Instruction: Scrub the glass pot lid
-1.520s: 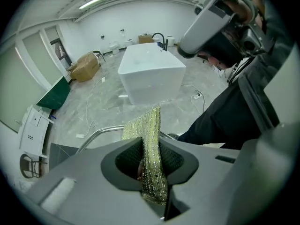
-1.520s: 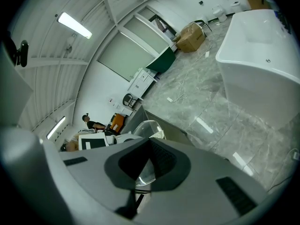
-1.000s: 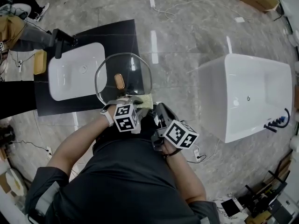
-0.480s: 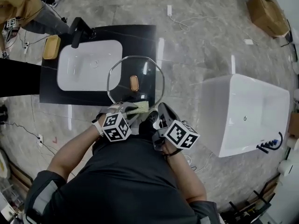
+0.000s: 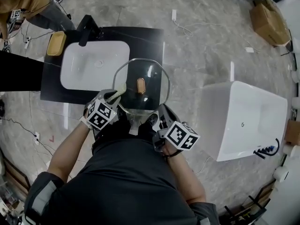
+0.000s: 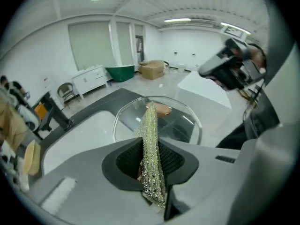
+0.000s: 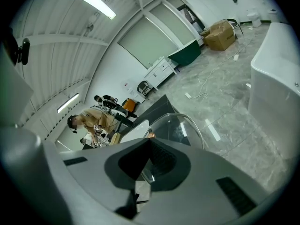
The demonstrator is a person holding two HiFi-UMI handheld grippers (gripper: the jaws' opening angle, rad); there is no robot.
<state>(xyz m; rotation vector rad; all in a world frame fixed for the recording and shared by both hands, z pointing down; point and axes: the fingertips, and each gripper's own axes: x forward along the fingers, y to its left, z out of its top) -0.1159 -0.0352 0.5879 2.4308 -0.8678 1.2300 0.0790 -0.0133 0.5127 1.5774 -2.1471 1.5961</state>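
Note:
The glass pot lid (image 5: 150,76) with its brown knob (image 5: 140,85) is held up over the black counter, in front of the person's chest. My right gripper (image 5: 146,120) is shut on the lid's near rim (image 7: 182,125); the glass edge runs between its jaws (image 7: 144,168). My left gripper (image 5: 112,98) is shut on a yellow-green scouring cloth (image 5: 116,93), and the cloth's tip lies against the lid's left rim. In the left gripper view the cloth (image 6: 151,149) stands upright between the jaws (image 6: 151,170), with the lid (image 6: 183,123) just beyond it.
A white basin (image 5: 93,64) is set in the black counter (image 5: 145,39), with a black faucet (image 5: 87,29) and a yellow pad (image 5: 56,43) at its far side. A white bathtub (image 5: 243,121) stands to the right. A cardboard box (image 5: 267,15) and cables lie on the marble floor.
My left gripper has carried the cloth from the lid's near edge round to its left rim. The right gripper has kept its hold on the lid.

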